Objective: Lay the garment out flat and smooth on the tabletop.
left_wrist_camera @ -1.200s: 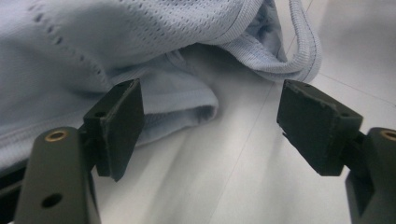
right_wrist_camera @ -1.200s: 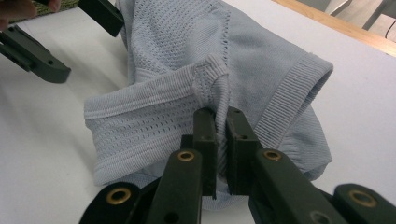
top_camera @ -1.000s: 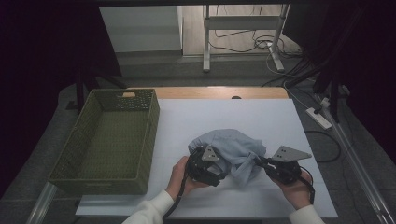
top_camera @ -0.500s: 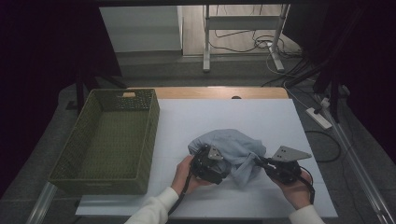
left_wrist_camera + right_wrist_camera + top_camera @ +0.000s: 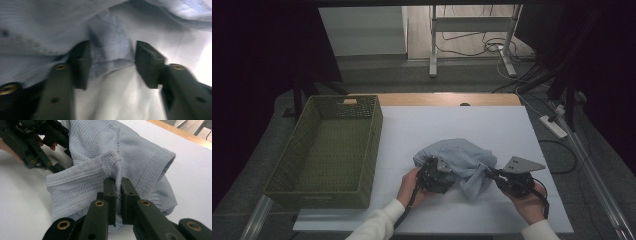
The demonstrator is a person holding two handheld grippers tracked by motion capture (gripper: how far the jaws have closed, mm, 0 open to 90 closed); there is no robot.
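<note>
A light blue knitted garment lies bunched on the white table, near the front. My left gripper is pushed into its near-left edge. In the left gripper view a folded hem of the garment sits between the jaws of the left gripper. These jaws have just been closing, and the right-hand pad still stands a little off the cloth. My right gripper is at the garment's right side. In the right gripper view the right gripper is shut on a pinched ridge of the knit garment.
A green woven basket stands at the table's left, with nothing in it. A power strip and cables lie on the floor beyond the right edge. White table stretches behind the garment. The left gripper appears at the upper left of the right gripper view.
My left gripper has edged down and into the garment's near-left edge. The right gripper and its pinch of cloth have stayed put.
</note>
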